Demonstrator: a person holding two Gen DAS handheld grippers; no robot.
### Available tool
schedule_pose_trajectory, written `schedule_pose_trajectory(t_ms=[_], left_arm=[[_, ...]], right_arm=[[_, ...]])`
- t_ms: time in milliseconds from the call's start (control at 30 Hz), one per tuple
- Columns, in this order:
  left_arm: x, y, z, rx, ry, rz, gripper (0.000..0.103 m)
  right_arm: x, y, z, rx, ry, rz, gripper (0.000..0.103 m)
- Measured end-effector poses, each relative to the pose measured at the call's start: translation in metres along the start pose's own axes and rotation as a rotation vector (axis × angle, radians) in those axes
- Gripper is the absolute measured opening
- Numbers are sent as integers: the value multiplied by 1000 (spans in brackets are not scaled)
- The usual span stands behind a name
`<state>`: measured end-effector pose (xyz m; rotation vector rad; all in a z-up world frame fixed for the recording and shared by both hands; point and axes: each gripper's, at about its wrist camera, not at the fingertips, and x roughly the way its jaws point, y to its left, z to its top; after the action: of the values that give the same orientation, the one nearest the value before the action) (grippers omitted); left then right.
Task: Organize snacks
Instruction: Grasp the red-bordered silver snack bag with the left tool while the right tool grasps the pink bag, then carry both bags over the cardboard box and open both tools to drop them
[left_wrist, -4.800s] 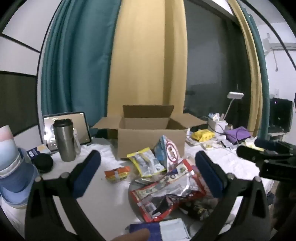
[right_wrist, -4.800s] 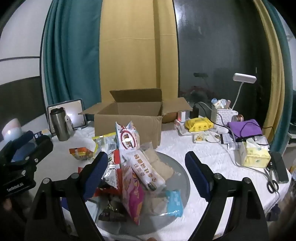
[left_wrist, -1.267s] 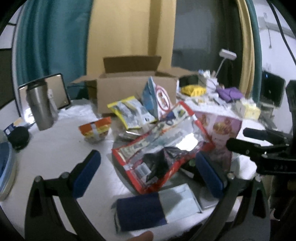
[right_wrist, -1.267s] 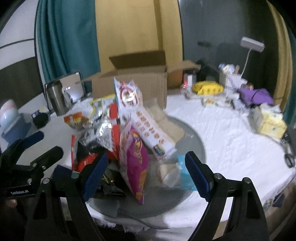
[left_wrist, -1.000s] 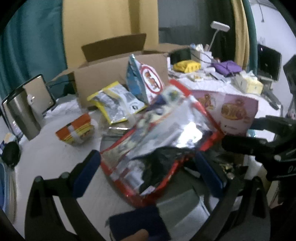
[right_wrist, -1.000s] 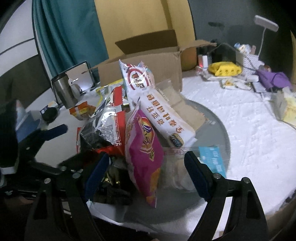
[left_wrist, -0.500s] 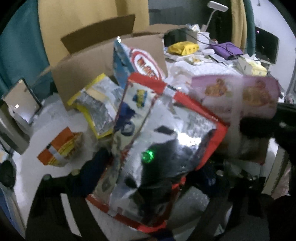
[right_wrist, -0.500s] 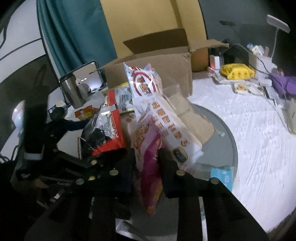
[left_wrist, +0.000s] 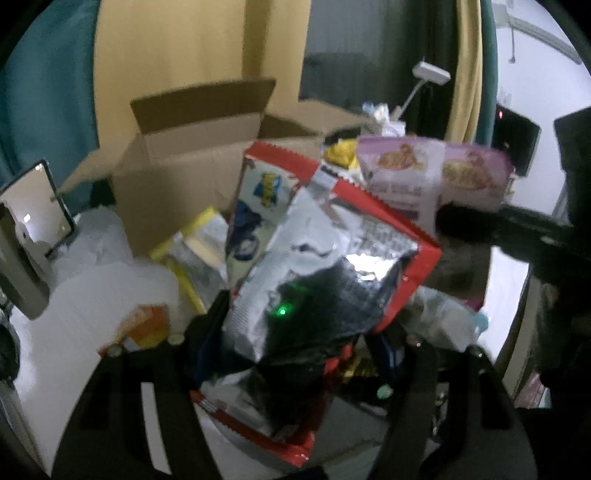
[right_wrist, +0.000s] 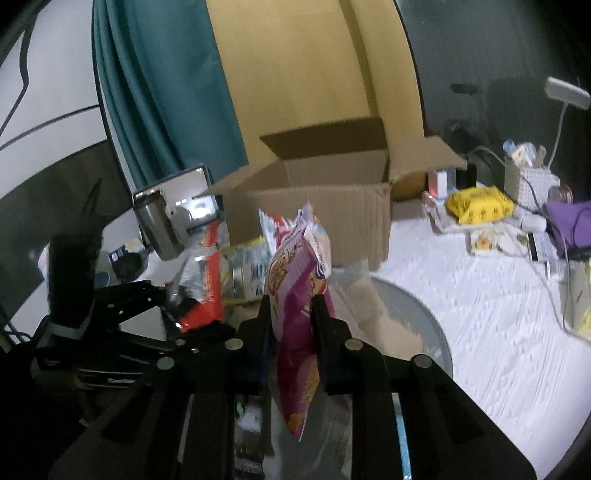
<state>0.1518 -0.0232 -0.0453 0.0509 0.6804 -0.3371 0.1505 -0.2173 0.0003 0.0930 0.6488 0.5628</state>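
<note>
- In front of the open cardboard box (right_wrist: 325, 192): purple snack bag (right_wrist: 295, 295) pinched upright in right gripper (right_wrist: 293, 314), jaws closing.
- Left gripper (left_wrist: 295, 332) closing on red-and-silver bag (left_wrist: 325, 266); both raised, likely for boxing.
- Remaining snacks on the white table (right_wrist: 480, 314).

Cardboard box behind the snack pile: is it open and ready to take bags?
Open. The cardboard box has all its flaps folded outward or up, and its inside back wall shows. Whether anything lies inside, I cannot tell.
</note>
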Motion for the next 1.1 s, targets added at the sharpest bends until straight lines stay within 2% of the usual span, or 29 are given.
schedule_pose_trajectory(t_ms=[200, 567, 700, 1000, 1100], left_arm=[[-14, 20, 30, -27, -87, 9, 68], [-1, 65, 85, -64, -184, 31, 69], [10, 83, 101, -107, -199, -2, 69], [41, 117, 141, -138, -214, 53, 69], [52, 127, 152, -166, -208, 51, 69]], right_arm=[[6, -2, 28, -42, -43, -10, 21], [28, -7, 76, -120, -99, -49, 21], [38, -10, 93, -142, -121, -65, 21], [67, -21, 138, -184, -156, -92, 21], [79, -26, 151, -185, -159, -103, 21]])
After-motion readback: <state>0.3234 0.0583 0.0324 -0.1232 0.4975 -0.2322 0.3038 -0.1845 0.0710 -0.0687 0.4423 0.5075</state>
